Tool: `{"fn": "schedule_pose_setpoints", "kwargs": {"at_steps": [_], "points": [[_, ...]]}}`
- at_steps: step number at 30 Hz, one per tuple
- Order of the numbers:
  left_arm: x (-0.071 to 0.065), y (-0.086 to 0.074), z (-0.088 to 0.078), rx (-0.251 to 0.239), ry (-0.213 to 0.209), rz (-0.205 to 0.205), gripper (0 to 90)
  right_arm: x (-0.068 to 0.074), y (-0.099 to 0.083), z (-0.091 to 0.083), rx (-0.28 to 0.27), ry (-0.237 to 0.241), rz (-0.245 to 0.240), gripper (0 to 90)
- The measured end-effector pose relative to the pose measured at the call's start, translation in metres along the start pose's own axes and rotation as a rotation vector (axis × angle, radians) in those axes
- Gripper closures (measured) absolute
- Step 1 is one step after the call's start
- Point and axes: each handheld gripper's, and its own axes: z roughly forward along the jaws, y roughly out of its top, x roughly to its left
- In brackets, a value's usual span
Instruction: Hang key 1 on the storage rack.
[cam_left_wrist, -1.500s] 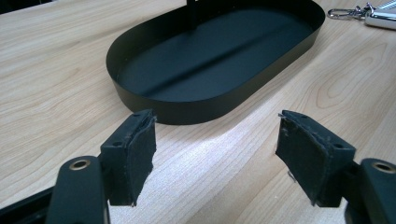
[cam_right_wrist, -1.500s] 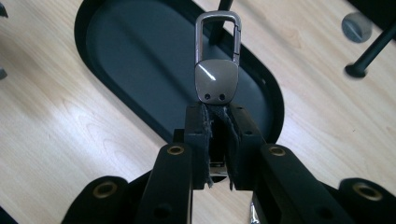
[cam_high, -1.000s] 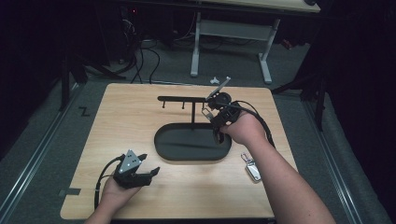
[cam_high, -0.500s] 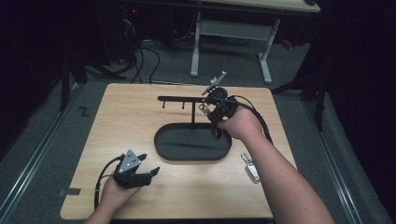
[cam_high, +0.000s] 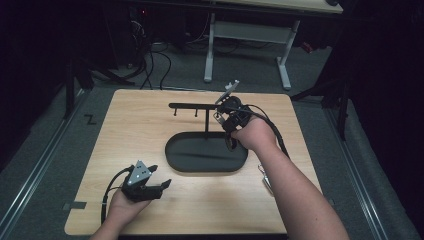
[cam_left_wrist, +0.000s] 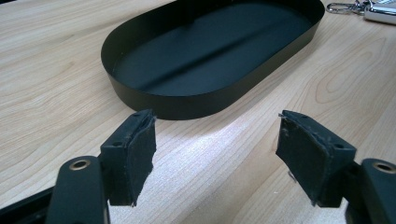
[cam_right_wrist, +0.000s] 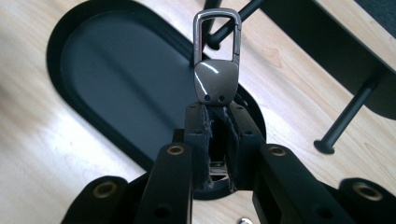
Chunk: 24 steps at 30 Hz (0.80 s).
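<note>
Two tools work over one wooden tabletop (cam_high: 150, 130). Nearest the person, the left tool (cam_high: 150, 186) rests low by the front edge of the tabletop, in the left hand (cam_high: 122, 207), with its jaws spread wide and nothing between them. In the left gripper view its pads (cam_left_wrist: 140, 154) hover just above bare wood, aimed at the near wall of the tray (cam_left_wrist: 187, 100), which lies a little way ahead of them. A second set of keys (cam_left_wrist: 369, 8) lies on the wood beyond the tray's far end in that view; in the high view it sits just right of the tray (cam_high: 264, 175), partly hidden by the right forearm.

Farther out, the black oval tray (cam_high: 175, 157) lies at the middle of the tabletop. A thin post rises from it and carries a horizontal bar (cam_high: 192, 105) with short pegs hanging beneath.

At the right end of that bar, the right hand (cam_high: 255, 134) holds the right tool (cam_high: 225, 112) raised above the tray's far right part. Its jaws are nearly together, clamped on a metal key clip (cam_right_wrist: 215, 70). In the right gripper view the clip stands upright out of the pads (cam_right_wrist: 198, 140), its rectangular loop on top and close in front of a peg (cam_right_wrist: 233, 23); whether loop and peg touch cannot be told.
</note>
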Motion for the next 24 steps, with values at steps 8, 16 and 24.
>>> {"fn": "schedule_pose_setpoints", "kwargs": {"at_steps": [8,16,24], "points": [[0.001,-0.001,0.000,0.000,0.000,-0.005,28.6,-0.005,0.003,0.014,-0.028,-0.018,0.042,80.3],[0.001,-0.001,0.000,0.006,-0.002,0.001,28.7,-0.006,0.007,0.022,-0.039,-0.033,0.056,79.7],[0.001,-0.001,0.000,0.008,-0.003,-0.001,28.7,-0.004,0.005,0.028,-0.041,-0.023,0.073,77.0]]}}
